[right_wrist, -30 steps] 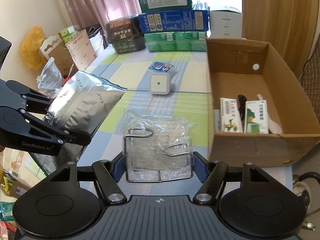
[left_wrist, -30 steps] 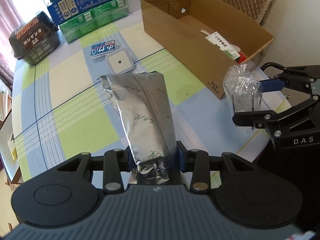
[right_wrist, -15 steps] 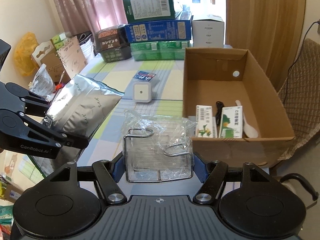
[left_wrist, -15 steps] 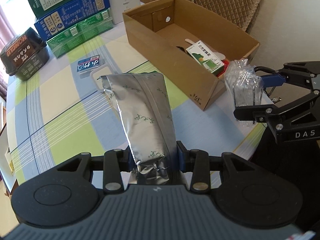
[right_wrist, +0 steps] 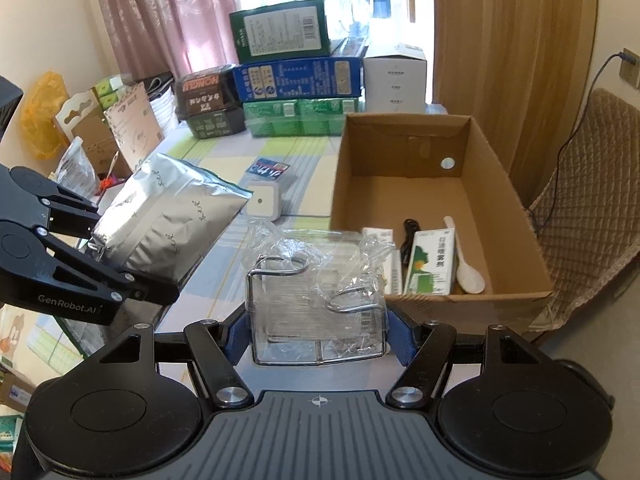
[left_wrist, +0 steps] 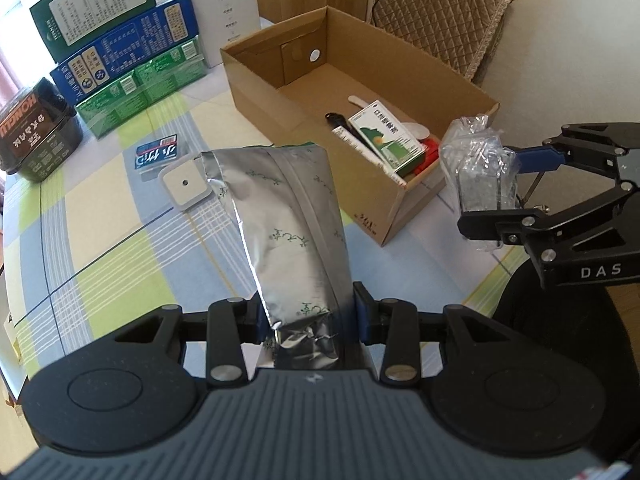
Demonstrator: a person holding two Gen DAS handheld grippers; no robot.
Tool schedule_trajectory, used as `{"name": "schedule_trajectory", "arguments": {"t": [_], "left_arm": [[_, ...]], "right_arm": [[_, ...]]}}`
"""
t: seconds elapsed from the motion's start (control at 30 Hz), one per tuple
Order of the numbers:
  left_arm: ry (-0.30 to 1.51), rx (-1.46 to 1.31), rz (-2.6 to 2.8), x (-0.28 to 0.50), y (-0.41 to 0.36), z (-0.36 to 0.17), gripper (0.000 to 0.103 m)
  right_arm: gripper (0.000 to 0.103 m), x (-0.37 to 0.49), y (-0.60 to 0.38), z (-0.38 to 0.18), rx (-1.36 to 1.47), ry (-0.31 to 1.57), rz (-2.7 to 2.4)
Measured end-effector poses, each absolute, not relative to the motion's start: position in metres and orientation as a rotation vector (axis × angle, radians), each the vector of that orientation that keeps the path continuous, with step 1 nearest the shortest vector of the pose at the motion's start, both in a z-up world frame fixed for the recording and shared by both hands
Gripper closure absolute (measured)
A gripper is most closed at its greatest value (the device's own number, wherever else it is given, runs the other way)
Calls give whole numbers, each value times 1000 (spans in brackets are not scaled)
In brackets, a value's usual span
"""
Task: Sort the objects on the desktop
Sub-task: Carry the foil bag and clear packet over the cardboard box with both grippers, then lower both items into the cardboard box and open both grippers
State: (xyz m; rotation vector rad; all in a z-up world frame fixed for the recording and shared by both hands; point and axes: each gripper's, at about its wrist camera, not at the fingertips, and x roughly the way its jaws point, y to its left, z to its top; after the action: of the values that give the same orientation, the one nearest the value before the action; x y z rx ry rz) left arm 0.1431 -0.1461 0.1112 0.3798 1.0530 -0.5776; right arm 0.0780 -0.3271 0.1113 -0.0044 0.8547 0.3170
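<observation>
My left gripper (left_wrist: pixel 306 314) is shut on the bottom of a silver foil pouch (left_wrist: pixel 288 224), held up above the checked table. The same silver pouch (right_wrist: pixel 168 220) shows at the left of the right wrist view, in the left gripper (right_wrist: pixel 132 276). My right gripper (right_wrist: pixel 316 338) is shut on a clear plastic box with wire clips wrapped in cellophane (right_wrist: pixel 316 296); that wrapped box (left_wrist: pixel 482 176) hangs beside the near corner of the cardboard box (left_wrist: pixel 400 204). The open cardboard box (right_wrist: pixel 436 300) holds a green-and-white medicine carton (right_wrist: pixel 434 260), a white spoon (right_wrist: pixel 468 274) and a black cable.
A white square device (left_wrist: pixel 184 184) and a small blue packet (left_wrist: pixel 158 152) lie on the table. Stacked green and blue cartons (left_wrist: pixel 132 64), a white carton (left_wrist: pixel 228 12) and a black tub (left_wrist: pixel 32 132) line the far edge. A padded chair (right_wrist: pixel 592 208) stands right of the box.
Both grippers have risen and moved toward the cardboard box with their loads. More of the box's inside shows now. Neither grip has changed.
</observation>
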Motion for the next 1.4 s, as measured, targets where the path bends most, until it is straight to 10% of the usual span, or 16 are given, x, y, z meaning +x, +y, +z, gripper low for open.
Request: {"name": "schedule_trajectory", "arguments": {"t": [1.4], "left_arm": [[1052,237,-636,238,-281,116,69]], "right_arm": [[37,195,-432,102,-23,898,223]]}}
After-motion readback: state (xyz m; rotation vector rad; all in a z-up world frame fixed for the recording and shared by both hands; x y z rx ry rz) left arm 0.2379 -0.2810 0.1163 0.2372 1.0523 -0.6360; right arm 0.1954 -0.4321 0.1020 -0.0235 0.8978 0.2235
